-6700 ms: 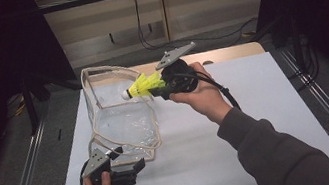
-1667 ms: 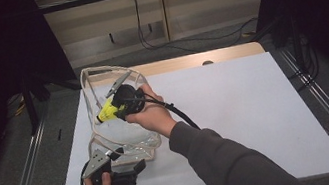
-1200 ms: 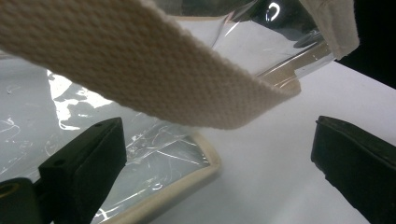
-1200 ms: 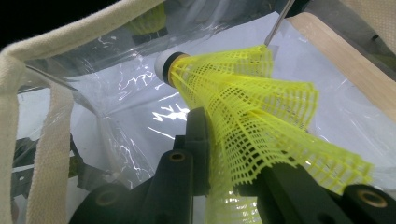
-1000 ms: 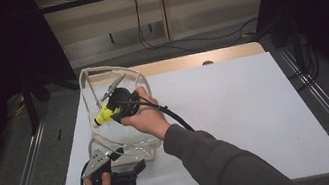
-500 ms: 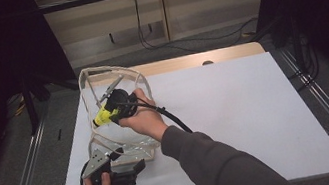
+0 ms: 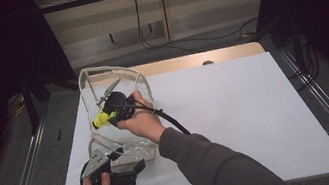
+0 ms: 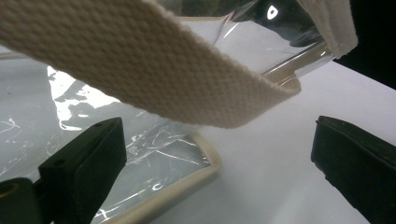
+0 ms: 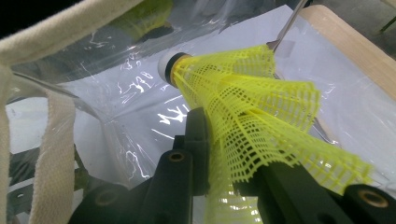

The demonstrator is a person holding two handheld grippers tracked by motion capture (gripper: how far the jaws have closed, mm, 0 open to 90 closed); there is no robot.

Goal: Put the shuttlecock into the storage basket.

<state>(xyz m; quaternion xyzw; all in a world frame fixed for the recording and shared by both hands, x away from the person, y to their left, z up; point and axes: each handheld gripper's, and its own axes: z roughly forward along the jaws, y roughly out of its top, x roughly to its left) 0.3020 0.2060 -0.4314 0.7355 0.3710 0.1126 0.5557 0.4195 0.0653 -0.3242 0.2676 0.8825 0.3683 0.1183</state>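
The right gripper (image 9: 219,186) clamps the yellow shuttlecock (image 9: 252,107) by its skirt, held inside the clear bag's (image 7: 127,152) mouth, cork end pointing toward the bag's bottom. The left gripper (image 8: 215,154), jaws wide and empty, sits at the bag's near edge.

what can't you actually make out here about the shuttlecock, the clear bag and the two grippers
- High view: the yellow shuttlecock is too small, and the right hand covers the right gripper, so its jaws are unreadable there.
- High view: whether the left gripper touches the clear bag is too small to tell.
- Left gripper view: a bag strap blocks the bag's inside.
- Right gripper view: the shuttlecock's skirt hides part of the jaws.
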